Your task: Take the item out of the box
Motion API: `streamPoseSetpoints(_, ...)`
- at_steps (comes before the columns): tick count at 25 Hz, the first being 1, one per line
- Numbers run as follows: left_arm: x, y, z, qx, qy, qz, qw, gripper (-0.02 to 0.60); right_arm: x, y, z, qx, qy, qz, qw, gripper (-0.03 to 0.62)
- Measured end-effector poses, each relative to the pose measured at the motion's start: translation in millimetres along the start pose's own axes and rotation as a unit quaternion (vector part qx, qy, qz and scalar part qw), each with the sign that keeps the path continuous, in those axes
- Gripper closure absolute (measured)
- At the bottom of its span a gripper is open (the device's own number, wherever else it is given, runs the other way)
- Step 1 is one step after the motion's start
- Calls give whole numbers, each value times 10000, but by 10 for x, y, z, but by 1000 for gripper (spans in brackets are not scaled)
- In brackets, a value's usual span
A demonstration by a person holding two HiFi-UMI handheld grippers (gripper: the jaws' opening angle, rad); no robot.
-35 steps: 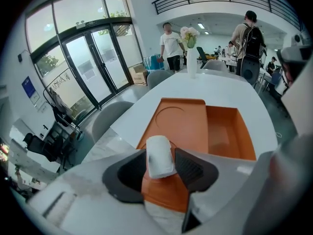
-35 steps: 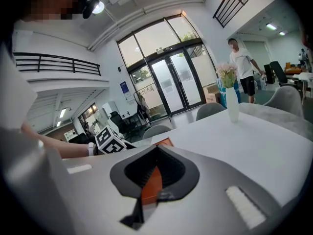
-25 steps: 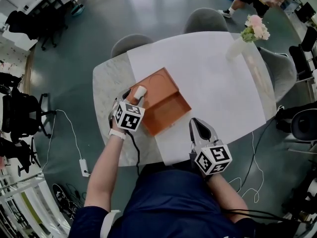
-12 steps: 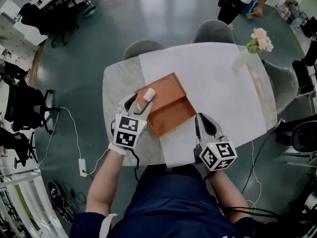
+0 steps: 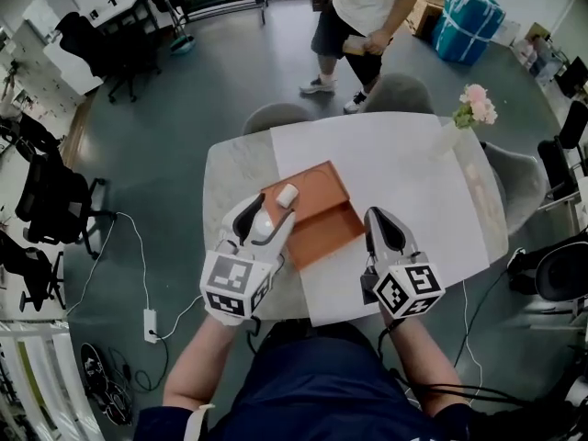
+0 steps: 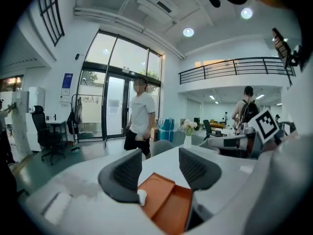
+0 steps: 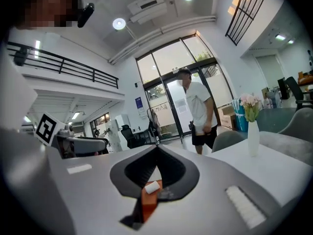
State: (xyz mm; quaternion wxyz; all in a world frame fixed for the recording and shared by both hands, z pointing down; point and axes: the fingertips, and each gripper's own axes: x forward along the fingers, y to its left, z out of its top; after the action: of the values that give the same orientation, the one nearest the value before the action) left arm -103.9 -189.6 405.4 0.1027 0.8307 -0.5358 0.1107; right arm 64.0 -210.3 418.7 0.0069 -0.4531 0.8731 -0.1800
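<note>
An orange box (image 5: 317,217) lies open on the table, its two shallow halves side by side. A small white cylinder-shaped item (image 5: 287,194) rests at the box's left edge. My left gripper (image 5: 265,217) is just short of that item, jaws wide open with nothing between them. In the left gripper view the item (image 6: 142,197) sits below the left jaw, on the box (image 6: 168,207), with my left gripper (image 6: 161,173) above it. My right gripper (image 5: 380,226) is to the right of the box, shut and empty. Past the closed tips of my right gripper (image 7: 156,151) show the item (image 7: 152,186) and box (image 7: 148,203).
White paper (image 5: 395,163) covers the marble table (image 5: 220,186). A vase of pink flowers (image 5: 469,113) stands at the far right. Grey chairs (image 5: 276,118) line the far side, where a person (image 5: 358,16) stands. A cable and power strip (image 5: 147,315) lie on the floor to the left.
My left gripper has drawn back from the box toward my body; the white item stays on the box's left edge. The right gripper has barely moved. A person has walked into view beyond the table.
</note>
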Motion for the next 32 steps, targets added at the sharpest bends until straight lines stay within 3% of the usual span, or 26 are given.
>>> streamPoseSetpoints(7, -309, -275, 328, -211, -716, -78, 9972, 337, -35, 94, 246, -107, -299, 39, 9995, 592)
streamPoseSetpoints(10, -476, -305, 493, -341, -1182, -20, 9924, 465, -46, 162, 344, -147, -409, 97, 9990, 592)
streamPoseSetpoints(15, -581, -317, 685, -234, -1519, 108, 9881, 568, -56, 262, 566, -212, -625, 242, 9975, 592)
streamPoseSetpoints(26, -573, -254, 852, -256, -1680, 184, 9853, 580, -98, 515, 943, -479, -1081, 505, 9917, 592)
streamPoseSetpoints(32, -476, -261, 873, -182, -1682, 148, 9855, 578, -101, 579, 1054, -1148, -1339, 425, 9834, 592)
